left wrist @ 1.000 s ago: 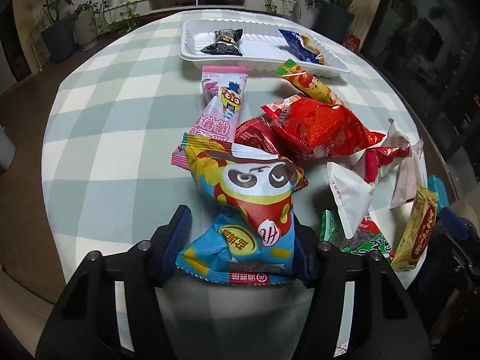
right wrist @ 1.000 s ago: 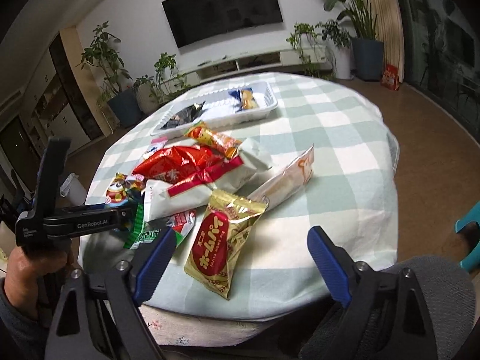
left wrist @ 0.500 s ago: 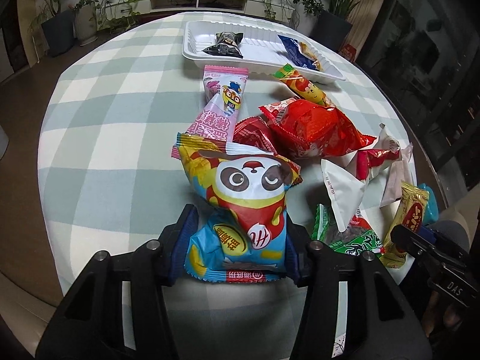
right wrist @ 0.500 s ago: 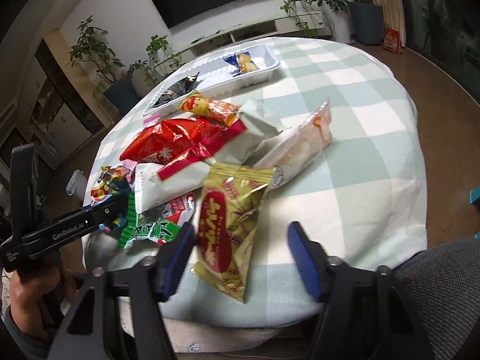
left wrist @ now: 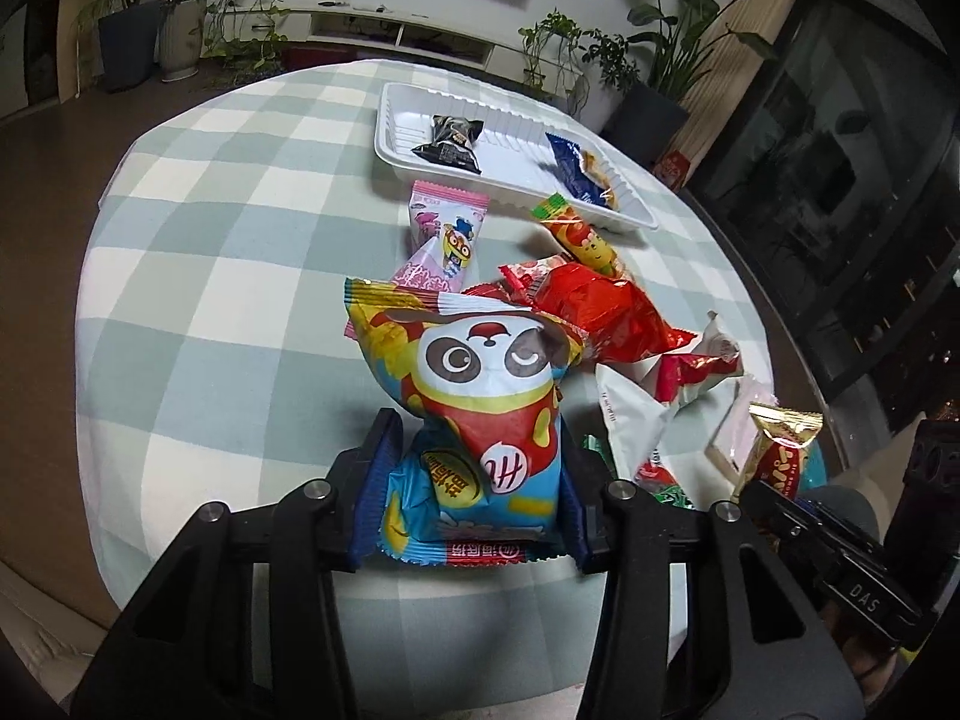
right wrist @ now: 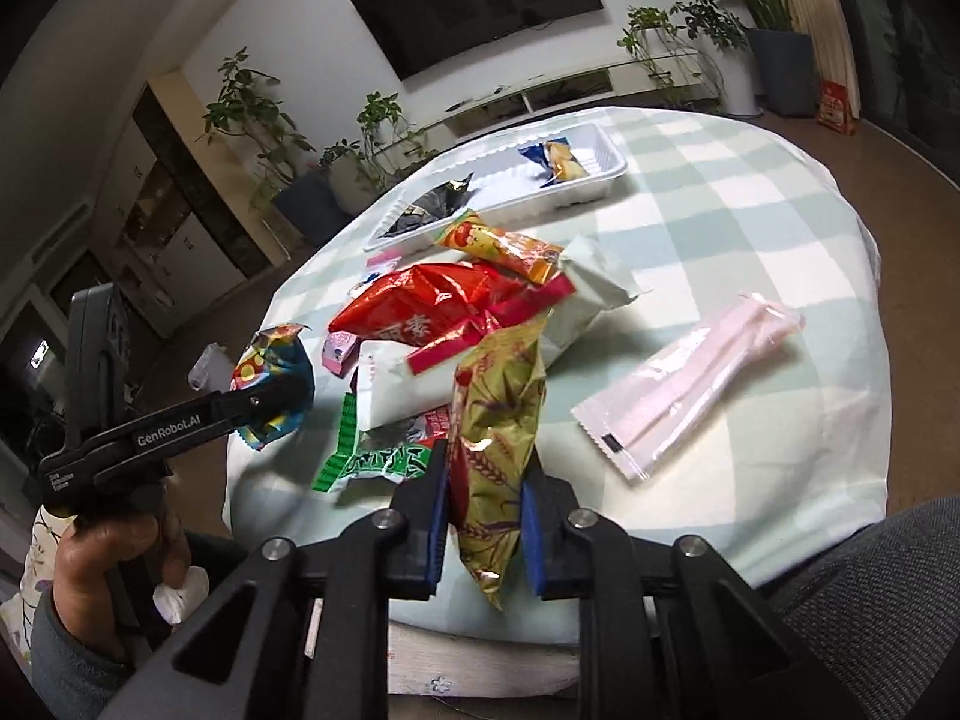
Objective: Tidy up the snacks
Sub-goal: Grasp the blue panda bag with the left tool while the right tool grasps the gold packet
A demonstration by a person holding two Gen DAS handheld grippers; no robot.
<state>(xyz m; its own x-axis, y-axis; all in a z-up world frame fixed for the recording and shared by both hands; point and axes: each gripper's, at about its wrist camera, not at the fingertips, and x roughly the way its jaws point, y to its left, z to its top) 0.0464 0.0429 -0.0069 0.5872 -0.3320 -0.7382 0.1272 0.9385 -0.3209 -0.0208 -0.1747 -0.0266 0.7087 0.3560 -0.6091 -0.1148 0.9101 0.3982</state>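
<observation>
- Pads of the left gripper (left wrist: pixel 474 498) pinch the lower end of a puffy panda-print foil snack bag (left wrist: pixel 474 402), lifted above the checked tablecloth (left wrist: pixel 228 300).
- Right gripper (right wrist: pixel 483 516) clamps a slim gold foil wafer packet (right wrist: pixel 498 414) near its bottom seam.
- Both look light, crinkly and slippery; crushable contents, so seams suit gripping best.
- White plastic tray (left wrist: pixel 390 138) lies well beyond.
</observation>
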